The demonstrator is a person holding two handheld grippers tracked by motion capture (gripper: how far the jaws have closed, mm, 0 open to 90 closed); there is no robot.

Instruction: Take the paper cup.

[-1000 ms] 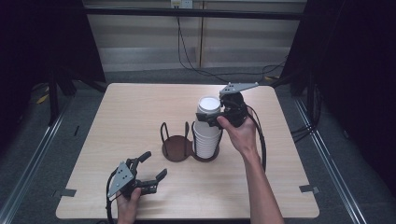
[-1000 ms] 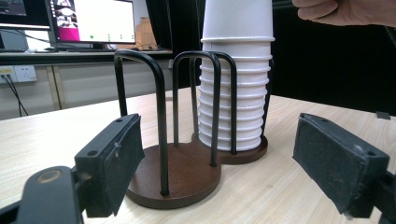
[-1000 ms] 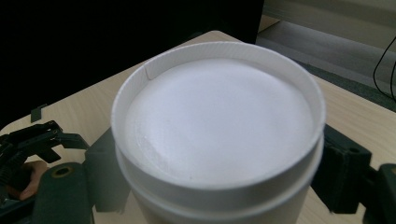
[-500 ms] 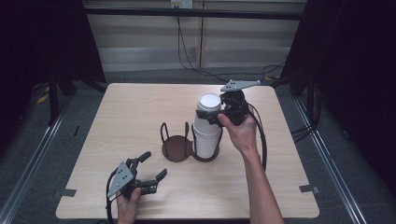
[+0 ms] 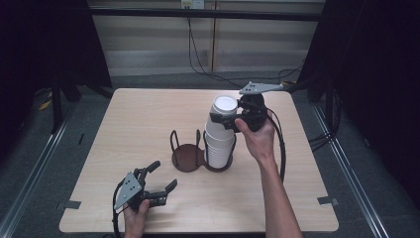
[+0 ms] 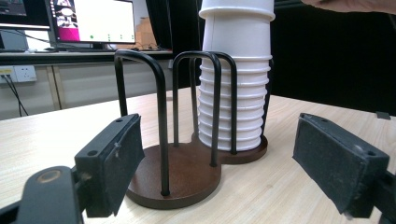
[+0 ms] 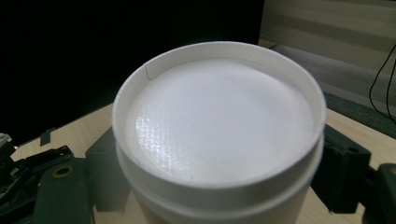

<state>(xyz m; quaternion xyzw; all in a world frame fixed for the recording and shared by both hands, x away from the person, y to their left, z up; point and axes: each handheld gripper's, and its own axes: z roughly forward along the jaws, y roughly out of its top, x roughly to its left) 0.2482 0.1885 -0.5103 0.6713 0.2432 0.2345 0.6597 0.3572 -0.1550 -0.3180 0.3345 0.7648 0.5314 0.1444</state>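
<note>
A stack of upside-down white paper cups (image 5: 219, 146) (image 6: 233, 107) stands in one ring of a brown two-ring cup holder (image 5: 187, 159) (image 6: 180, 175) with black wire loops. My right gripper (image 5: 224, 119) (image 7: 219, 179) is shut on the top cup (image 5: 226, 105) (image 7: 219, 121), a jaw on each side of it, and holds it a little raised above the stack. My left gripper (image 5: 163, 174) (image 6: 224, 168) rests open near the table's front left, pointed at the holder with nothing between its jaws. The holder's other ring is empty.
The wooden table (image 5: 124, 124) has bare room to the left and behind the holder. Cables trail over the floor behind it, and dark curtains hang on both sides. A monitor (image 6: 93, 21) shows far off in the left gripper view.
The right gripper has risen slightly with the top cup. The left gripper has stayed where it was.
</note>
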